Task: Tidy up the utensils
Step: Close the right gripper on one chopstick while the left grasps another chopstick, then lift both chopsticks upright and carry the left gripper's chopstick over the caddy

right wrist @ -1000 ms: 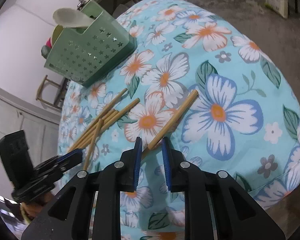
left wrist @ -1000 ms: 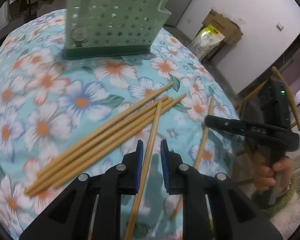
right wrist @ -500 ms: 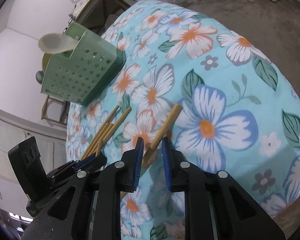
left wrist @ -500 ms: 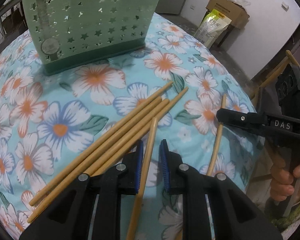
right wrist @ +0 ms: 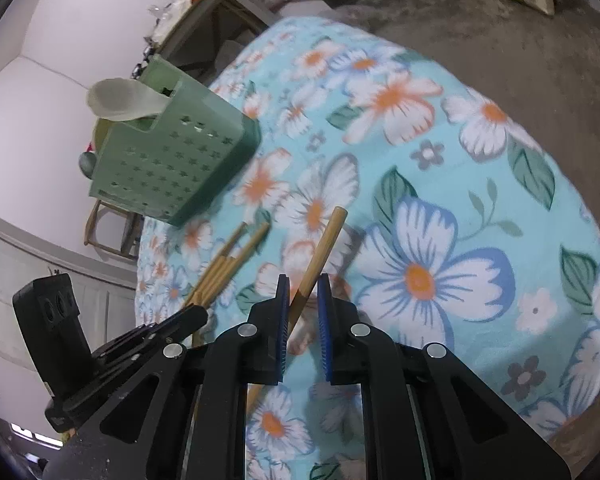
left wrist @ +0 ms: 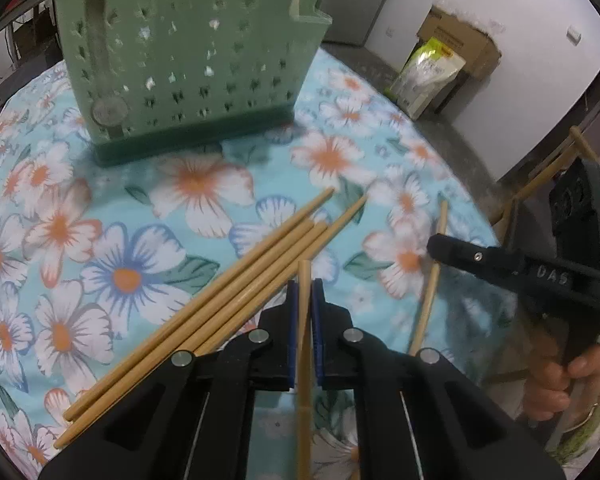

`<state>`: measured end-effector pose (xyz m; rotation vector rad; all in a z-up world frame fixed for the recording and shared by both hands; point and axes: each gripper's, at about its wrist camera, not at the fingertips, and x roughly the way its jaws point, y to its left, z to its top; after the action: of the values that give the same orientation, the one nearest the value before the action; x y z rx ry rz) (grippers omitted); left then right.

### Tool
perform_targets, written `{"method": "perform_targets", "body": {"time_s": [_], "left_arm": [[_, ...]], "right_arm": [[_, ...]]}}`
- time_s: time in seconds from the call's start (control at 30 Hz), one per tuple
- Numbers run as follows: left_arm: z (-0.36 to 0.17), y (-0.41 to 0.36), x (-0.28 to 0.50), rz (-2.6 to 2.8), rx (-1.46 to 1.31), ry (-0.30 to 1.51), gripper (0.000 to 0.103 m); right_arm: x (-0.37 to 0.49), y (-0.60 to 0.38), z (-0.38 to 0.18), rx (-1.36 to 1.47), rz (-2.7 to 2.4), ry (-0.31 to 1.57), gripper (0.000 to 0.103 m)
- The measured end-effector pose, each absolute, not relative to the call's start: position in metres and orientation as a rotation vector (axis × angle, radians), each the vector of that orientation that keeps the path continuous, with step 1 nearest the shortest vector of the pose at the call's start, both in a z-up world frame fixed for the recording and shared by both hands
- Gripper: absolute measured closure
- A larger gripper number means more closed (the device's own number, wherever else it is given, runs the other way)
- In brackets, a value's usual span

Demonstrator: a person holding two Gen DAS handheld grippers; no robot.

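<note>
My left gripper [left wrist: 305, 294] is shut on a wooden chopstick [left wrist: 303, 320] that runs back between its blue pads. Several more chopsticks [left wrist: 236, 292] lie in a bundle just left of it on the floral cloth. A green perforated utensil caddy [left wrist: 184, 68] stands upright beyond. My right gripper [right wrist: 303, 292] has its pads on both sides of another chopstick [right wrist: 320, 252], with a gap still showing on the right side. The right gripper also shows in the left wrist view [left wrist: 452, 246], beside that chopstick [left wrist: 432, 280]. The caddy [right wrist: 168, 168] holds a pale spoon [right wrist: 120, 98].
The round table [right wrist: 480, 160] drops off at its edge to a concrete floor on the right. A cardboard box [left wrist: 460, 40] and a green bag [left wrist: 424, 76] stand by the far wall. A wooden stool [left wrist: 540, 176] stands beside the table.
My left gripper has shut on its chopstick and moved toward the caddy. My right gripper has lifted and tilted with its chopstick between the pads.
</note>
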<state>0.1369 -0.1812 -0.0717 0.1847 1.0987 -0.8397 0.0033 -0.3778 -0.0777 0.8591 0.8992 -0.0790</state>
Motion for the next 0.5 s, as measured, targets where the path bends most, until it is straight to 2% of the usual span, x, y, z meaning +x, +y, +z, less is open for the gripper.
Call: {"method": "perform_targets", "body": {"time_s": [0.5], "left_arm": [[0.026,-0.130,0.128,-0.856,0.044,0.874,0.097]], "right_arm": [[0.002,-0.355,-0.015,0.687,-0.004,0.752,0.097]]}}
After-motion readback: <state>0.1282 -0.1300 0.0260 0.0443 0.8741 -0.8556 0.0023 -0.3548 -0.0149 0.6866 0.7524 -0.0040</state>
